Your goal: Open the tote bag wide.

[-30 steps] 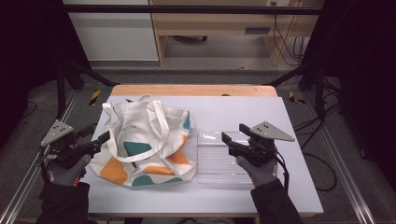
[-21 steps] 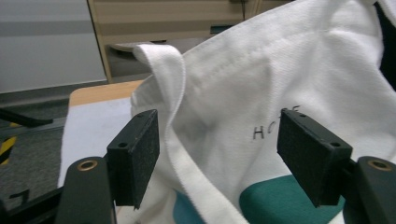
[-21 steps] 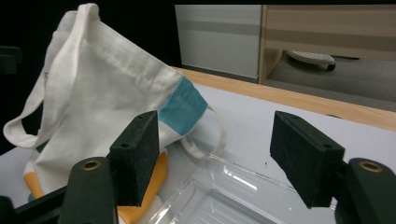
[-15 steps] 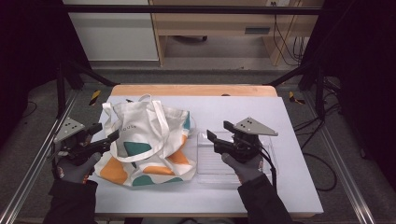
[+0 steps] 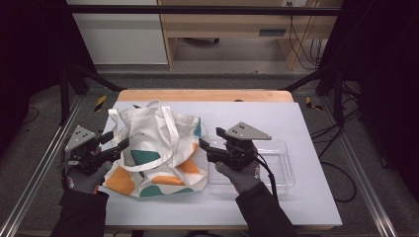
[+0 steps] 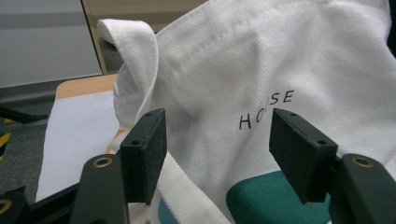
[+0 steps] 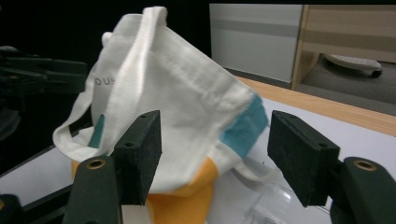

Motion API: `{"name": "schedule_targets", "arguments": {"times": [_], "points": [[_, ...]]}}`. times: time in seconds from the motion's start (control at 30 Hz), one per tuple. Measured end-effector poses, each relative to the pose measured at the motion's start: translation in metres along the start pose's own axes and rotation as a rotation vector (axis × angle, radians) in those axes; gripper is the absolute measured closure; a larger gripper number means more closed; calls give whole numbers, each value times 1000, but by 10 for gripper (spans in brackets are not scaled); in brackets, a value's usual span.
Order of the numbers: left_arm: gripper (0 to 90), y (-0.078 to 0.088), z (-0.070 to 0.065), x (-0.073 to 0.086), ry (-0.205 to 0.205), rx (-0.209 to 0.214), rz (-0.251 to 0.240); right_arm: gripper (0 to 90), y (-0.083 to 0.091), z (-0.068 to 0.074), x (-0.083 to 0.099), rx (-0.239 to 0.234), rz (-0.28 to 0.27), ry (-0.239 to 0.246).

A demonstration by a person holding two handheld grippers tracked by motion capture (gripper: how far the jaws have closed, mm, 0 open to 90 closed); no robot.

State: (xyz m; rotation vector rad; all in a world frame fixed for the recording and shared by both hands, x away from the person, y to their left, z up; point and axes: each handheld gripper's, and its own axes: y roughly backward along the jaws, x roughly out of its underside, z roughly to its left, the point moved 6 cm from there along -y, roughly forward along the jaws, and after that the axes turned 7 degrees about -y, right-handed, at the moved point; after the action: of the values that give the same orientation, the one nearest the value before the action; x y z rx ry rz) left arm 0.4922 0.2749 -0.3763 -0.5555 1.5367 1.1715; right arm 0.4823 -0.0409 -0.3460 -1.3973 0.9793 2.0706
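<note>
While the tote bag (image 5: pixel 155 148) lay on the table's (image 5: pixel 296 118) left half, the left gripper (image 5: pixel 117 143), jaws narrowing yet spread, met its left edge; the right gripper (image 5: pixel 207 144), gaping, neared its right edge above a clear tray (image 5: pixel 281 168).

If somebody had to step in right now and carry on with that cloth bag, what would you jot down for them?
Left hand-held gripper: open, its jaws have just been closing, at the tote bag's left edge, fabric between the pads but not pinched.
Right hand-held gripper: open, its jaws have just been closing, aimed at the bag's right edge, holding nothing.
Bag: slumped on the white table, handles on top.
Clear tray: to the bag's right.
Done: both grippers brought up.
Left: probably grip both edges.
</note>
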Motion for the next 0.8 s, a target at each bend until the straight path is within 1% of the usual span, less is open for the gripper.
{"name": "schedule_targets", "arguments": {"times": [0.2,0.3,0.43,0.47,0.5,0.53,0.63,0.73,0.8], "points": [[444,-9,-4,2,-15,4,20,370,-14,18,-3,-38,7,10],[479,-13,-5,3,-24,3,29,378,-19,23,-3,-49,18,14],[524,-16,-6,7,-21,10,44,394,-26,29,-4,-61,24,10],[545,-17,-6,8,-22,10,47,400,-28,31,-4,-64,27,12],[586,-17,-6,9,-22,13,49,416,-31,33,-5,-69,32,13],[586,-18,-7,10,-24,17,53,416,-31,33,-5,-69,32,13],[667,-18,-8,10,-28,31,53,447,-37,39,-4,-88,39,14],[727,-17,-9,10,-32,35,55,474,-42,44,-2,-97,57,15],[788,-17,-10,11,-31,46,60,500,-48,48,-1,-108,69,10]]}}
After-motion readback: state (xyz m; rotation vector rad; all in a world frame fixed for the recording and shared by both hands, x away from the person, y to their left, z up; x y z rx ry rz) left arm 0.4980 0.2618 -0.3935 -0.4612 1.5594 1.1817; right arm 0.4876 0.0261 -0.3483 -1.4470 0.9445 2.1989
